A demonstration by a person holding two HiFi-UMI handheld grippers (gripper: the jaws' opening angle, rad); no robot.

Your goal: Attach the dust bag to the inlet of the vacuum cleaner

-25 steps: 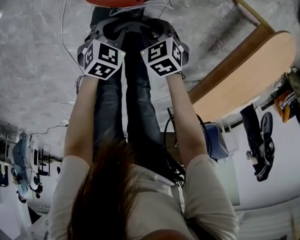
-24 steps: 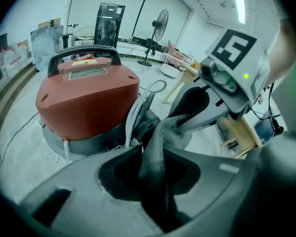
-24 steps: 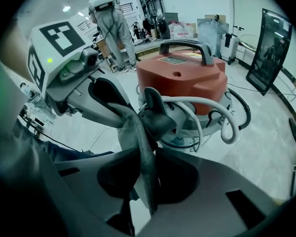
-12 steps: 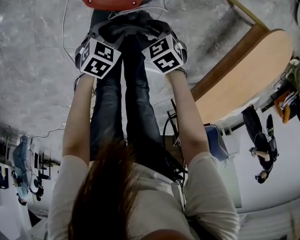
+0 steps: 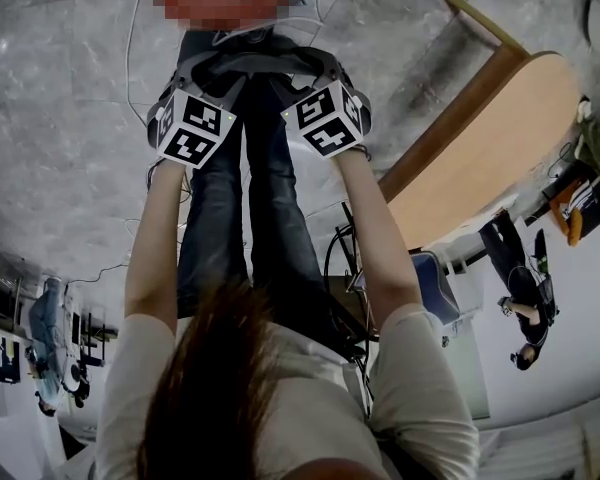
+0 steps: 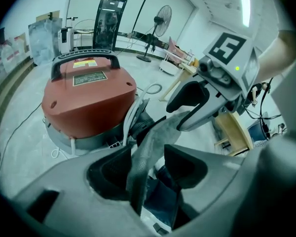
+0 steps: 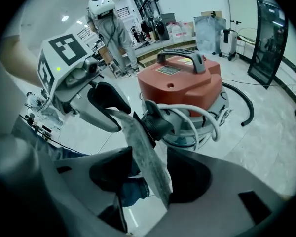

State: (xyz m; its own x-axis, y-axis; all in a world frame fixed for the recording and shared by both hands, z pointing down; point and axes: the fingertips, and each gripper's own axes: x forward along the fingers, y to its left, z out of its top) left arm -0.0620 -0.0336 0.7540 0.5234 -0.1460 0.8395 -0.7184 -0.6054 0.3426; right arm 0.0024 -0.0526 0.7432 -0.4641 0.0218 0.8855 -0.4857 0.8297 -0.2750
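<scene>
Jaws on both tools stand wide apart, having just swung open. The left gripper (image 6: 148,169) and the right gripper (image 7: 153,174) each have a band of the grey dust bag (image 7: 144,152) running loose through the gap, and neither is pinching it. In the left gripper view the cloth hangs between the pads with space on either side. In the right gripper view it leans toward one pad, but nothing looks clamped.

The person stands over the red vacuum cleaner (image 6: 89,100), which sits on the pale floor (image 5: 70,118), arms stretched down with both tools angled steeply at it. The bag stretches from one gripper to the other, and its middle is drawn up against the black inlet (image 7: 157,123) on the side of the machine, just under the loop of white hose (image 7: 202,113).

By the look of it, the main job of getting the bag's mouth onto the inlet is done or very nearly so, and letting go with both tools fits that reading. Whether the collar is pushed fully home cannot be told from where I stand, because cloth covers the joint. What seems left is drawing both tools clear of the fabric without tugging it off, and perhaps a press to seat it if it sags.
</scene>
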